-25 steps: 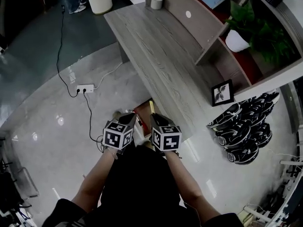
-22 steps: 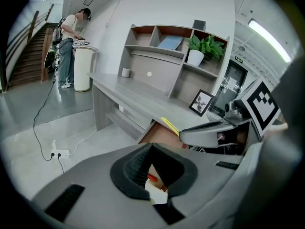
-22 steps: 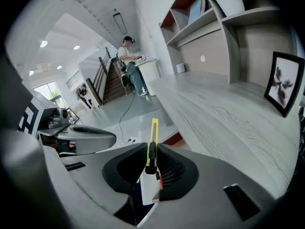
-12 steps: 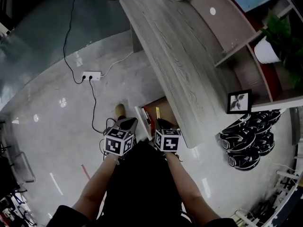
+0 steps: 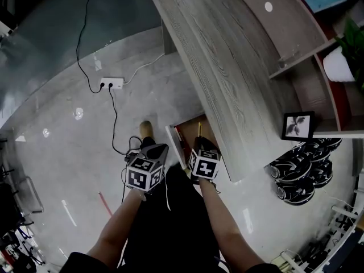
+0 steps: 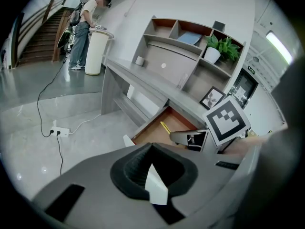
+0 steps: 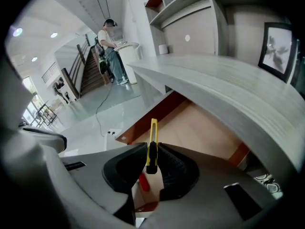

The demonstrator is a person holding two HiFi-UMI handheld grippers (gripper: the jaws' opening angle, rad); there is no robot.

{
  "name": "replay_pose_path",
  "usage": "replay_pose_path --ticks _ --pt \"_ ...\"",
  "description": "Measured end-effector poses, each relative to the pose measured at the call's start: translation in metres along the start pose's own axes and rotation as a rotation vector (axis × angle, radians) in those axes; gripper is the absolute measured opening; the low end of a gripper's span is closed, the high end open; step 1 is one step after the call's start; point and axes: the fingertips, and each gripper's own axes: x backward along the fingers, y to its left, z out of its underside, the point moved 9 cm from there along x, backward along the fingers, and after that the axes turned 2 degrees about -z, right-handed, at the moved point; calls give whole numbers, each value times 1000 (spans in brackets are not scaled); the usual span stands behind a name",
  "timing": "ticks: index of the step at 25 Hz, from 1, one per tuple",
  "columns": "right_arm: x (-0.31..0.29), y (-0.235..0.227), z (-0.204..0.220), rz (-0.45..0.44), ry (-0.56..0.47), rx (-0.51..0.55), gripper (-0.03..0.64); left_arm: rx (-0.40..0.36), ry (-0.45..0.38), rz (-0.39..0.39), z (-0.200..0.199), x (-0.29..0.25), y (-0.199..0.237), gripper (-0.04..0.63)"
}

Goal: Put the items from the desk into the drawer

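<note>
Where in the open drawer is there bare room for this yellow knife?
The drawer's wooden floor is bare from the middle back under the desk top. Crowded near the front, where a red item lies below the right claw.

Office reception area. A long grey wood-grain desk (image 5: 227, 67) with a raised back counter stands on a polished, reflective floor (image 5: 68, 141); 1 drawer (image 6: 164, 128) beneath it is pulled out. An open shelf unit (image 6: 190, 37) above the counter carries a potted plant (image 6: 217, 49), and a framed picture (image 5: 297, 125) stands near the desk's end. A power strip (image 5: 111, 83) with trailing cables lies on the floor. In the background, a staircase (image 6: 40, 37) rises behind a white cylindrical stand (image 6: 97, 49) at which 1 person (image 6: 86, 27) stands. Recessed lights (image 7: 54, 35) dot the ceiling.
</note>
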Motion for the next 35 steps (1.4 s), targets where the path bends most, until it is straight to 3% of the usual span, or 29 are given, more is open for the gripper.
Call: replay_pose_path --ticks 2,4,5,18,20,25,35 --pt "1 0 -1 1 -15 -10 92 -1 9 6 2 0 -2 -2" --pt "0 1 0 -25 1 -32 239 -11 16 11 2 0 -4 -2" --pt "-1 3 1 -39 10 -45 262 -16 17 15 1 0 -4 -2" --pt "15 6 9 -122 21 -56 302 -2 0 63 -8 -9 -15 -2" --pt "21 6 9 -131 14 -69 278 -7 -1 60 -10 -8 -17 -2" --pt "41 8 3 -154 -57 -36 -2 -29 -3 63 -15 -11 -23 -2" --pt "87 25 -19 -408 -279 19 -8 -73 -49 81 -37 -10 -44 -3"
